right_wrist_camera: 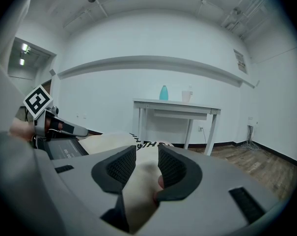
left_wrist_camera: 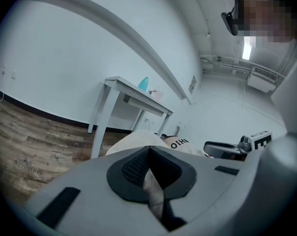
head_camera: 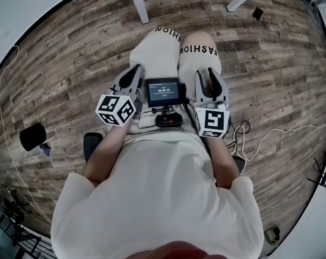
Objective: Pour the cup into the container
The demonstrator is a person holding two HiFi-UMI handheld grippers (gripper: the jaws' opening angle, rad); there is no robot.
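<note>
- the left tool [left_wrist_camera: 148,150] is clenched: its pads meet at the tips and grasp nothing
- the right tool [right_wrist_camera: 147,154] is slightly released, with a narrow gap between its pads; only pale trouser cloth shows past the gap
- both tools lie over the seated person's lap [head_camera: 176,50], side by side and pointing the same way
- a small screen [head_camera: 163,92] sits between the two tools
- well ahead of both tools stands a white table [right_wrist_camera: 153,103], untouched
- on it a teal vessel [right_wrist_camera: 164,93] stands near a pale vessel [right_wrist_camera: 187,96] (too small to tell cup from container)
- a wooden floor [head_camera: 71,53] spreads out beyond the tools
</note>
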